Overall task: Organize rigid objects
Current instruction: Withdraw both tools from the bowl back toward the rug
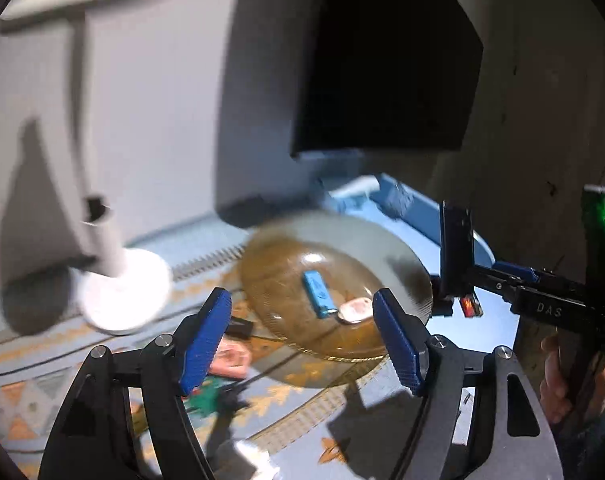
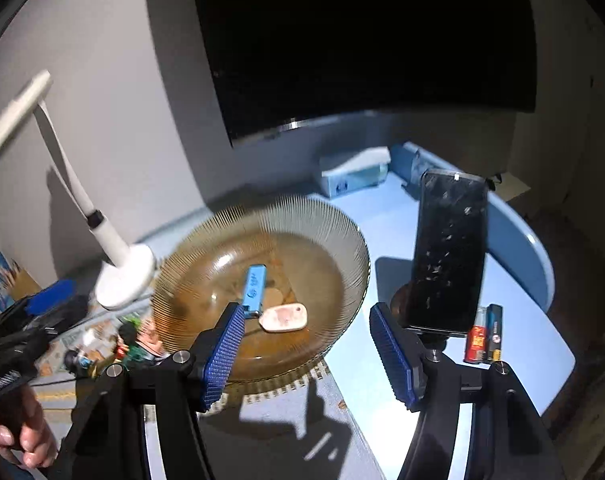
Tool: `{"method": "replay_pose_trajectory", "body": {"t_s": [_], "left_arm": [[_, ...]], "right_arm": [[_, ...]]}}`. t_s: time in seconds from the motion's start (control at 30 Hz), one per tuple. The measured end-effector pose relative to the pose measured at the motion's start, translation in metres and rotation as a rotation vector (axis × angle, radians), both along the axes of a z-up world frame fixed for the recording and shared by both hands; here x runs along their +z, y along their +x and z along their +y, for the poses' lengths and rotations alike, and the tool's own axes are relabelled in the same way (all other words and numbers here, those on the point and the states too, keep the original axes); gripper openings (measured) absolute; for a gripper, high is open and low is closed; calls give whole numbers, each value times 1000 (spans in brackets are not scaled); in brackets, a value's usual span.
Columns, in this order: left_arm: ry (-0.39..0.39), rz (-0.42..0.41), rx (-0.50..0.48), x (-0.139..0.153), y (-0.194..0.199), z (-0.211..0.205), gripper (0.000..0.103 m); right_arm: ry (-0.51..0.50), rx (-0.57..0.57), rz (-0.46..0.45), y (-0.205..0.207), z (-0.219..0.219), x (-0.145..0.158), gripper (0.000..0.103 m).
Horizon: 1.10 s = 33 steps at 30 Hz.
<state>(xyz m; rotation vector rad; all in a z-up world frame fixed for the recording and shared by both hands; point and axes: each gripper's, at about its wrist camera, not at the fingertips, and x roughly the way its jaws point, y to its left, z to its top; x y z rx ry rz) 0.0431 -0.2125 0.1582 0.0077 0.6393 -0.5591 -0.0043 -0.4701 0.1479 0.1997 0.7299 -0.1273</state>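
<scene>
An amber ribbed glass bowl [image 2: 342, 232] stands on the light blue table. In it lie a blue USB stick [image 2: 254, 290] and a pink oval tag [image 2: 284, 318]. My right gripper [image 2: 306, 308] hangs open just in front of the bowl, with nothing between its blue pads. A black phone [image 2: 448, 252] stands upright to the right of the bowl, with a red and a black lighter [image 2: 484, 334] beside its foot. In the left wrist view my left gripper [image 1: 300, 298] is open and empty above the near rim of the same bowl [image 1: 402, 248], with the USB stick [image 1: 318, 294] beyond it.
A white desk lamp [image 2: 124, 276] stands left of the bowl. A dark monitor [image 2: 362, 40] and a blue box [image 2: 350, 178] are at the back. Small pink [image 1: 230, 360] and green [image 1: 210, 400] items lie on a patterned mat. The table's edge [image 2: 542, 272] curves round on the right.
</scene>
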Motion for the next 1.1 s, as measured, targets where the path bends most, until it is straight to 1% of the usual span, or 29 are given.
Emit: {"method": "replay_pose_trajectory", "body": {"t_s": [0.07,0.17,0.23,0.33,0.47,0.57,0.7,0.9,1.0,1.1], "left_arm": [[-25,-38,38,17,-22,27,72],[-46,-72,87,31,-47,55,72],[-43,-83,139,35,-64,74,72],[-55,-89,174,37,-84,99,72],[-80,-66,217,30,-108,126,72],[-72,-55,259,22,-121,143,72],[-67,-37,308,13,-137,169,72],[-73,-9,372,2,-150,200,72],[-83,16,398,-9,-148,213,72],[-82,41,409,-18,-144,219,72]], "right_arm": [[17,8,-20,-12,6,8,65],[48,42,-44,-29,25,18,65],[52,71,-49,-37,40,22,66],[62,122,-49,-48,65,26,66],[75,194,-36,-59,97,24,66],[56,234,-28,-67,119,21,66],[66,280,-21,-76,141,15,66],[74,337,9,-75,165,5,68],[56,362,28,-73,179,-2,72],[44,383,51,-69,190,-12,72]]}}
